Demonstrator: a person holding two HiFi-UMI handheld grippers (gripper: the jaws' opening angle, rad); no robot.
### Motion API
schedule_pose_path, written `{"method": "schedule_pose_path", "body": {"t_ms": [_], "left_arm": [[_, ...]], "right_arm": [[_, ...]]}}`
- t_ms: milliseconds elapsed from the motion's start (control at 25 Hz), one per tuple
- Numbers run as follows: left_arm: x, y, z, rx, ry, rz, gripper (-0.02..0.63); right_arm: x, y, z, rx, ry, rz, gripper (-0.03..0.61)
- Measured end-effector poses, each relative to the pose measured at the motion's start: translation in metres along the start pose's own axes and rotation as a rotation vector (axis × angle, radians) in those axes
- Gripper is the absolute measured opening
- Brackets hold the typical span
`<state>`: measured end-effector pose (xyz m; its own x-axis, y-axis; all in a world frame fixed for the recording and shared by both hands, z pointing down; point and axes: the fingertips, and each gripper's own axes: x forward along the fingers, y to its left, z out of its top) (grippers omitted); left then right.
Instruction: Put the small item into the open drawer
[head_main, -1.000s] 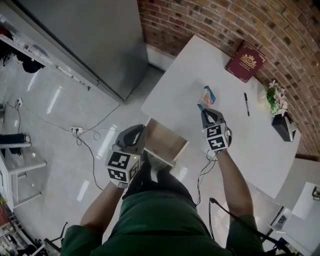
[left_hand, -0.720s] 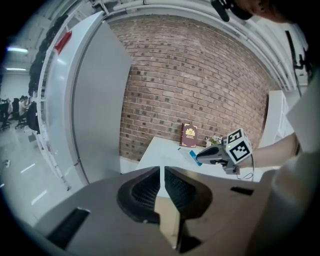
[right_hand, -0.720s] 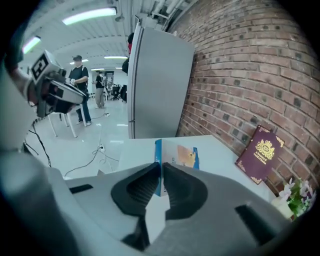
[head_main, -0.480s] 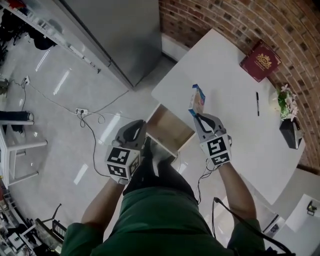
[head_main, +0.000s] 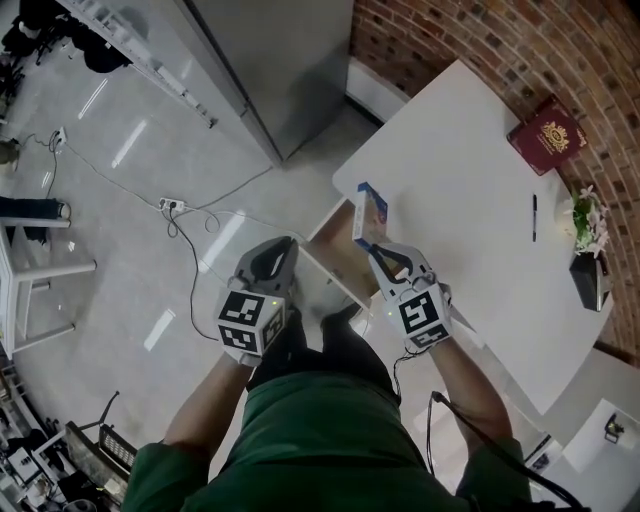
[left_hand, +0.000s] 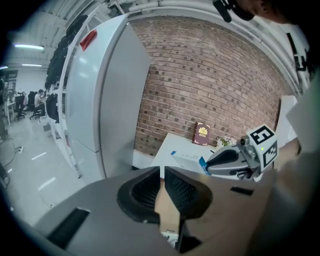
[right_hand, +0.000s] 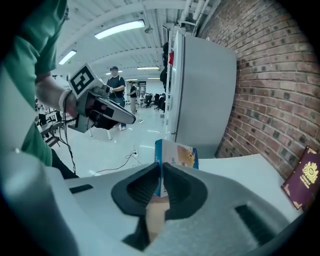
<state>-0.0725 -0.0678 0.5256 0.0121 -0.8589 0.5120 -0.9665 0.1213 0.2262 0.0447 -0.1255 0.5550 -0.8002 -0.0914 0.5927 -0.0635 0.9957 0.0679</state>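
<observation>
My right gripper (head_main: 374, 250) is shut on a small blue and white box (head_main: 369, 214) and holds it upright above the open wooden drawer (head_main: 337, 262) at the near-left edge of the white table (head_main: 460, 180). In the right gripper view the box (right_hand: 177, 155) stands up between the pads of that gripper (right_hand: 161, 170). My left gripper (head_main: 272, 260) hangs just left of the drawer, its jaws together and empty (left_hand: 162, 172). The left gripper view shows the box (left_hand: 187, 159) held by the right gripper (left_hand: 209, 164) straight ahead.
A red book (head_main: 547, 136), a pen (head_main: 534, 217), a small flowering plant (head_main: 588, 218) and a dark box (head_main: 590, 280) lie along the table's far side by the brick wall. A tall grey cabinet (head_main: 280, 60) stands to the left. Cables (head_main: 190, 225) cross the floor.
The right gripper has carried the box off the tabletop leftward to above the open drawer. The left gripper has shifted a little beside the drawer.
</observation>
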Motion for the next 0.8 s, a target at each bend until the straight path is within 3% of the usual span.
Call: {"method": "schedule_pose_path", "body": {"t_ms": [360,800], "left_arm": [[-0.005,0.062,-0.002,0.001,0.029,-0.031,0.025],[0.000,0.099,-0.013,0.031,0.089,-0.102,0.025]], "right_arm": [[0.038,0.026,0.008,0.065,0.051,-0.027,0.032],[0.080,0.062,-0.027,0.114,0.181,-0.024,0.032]]}}
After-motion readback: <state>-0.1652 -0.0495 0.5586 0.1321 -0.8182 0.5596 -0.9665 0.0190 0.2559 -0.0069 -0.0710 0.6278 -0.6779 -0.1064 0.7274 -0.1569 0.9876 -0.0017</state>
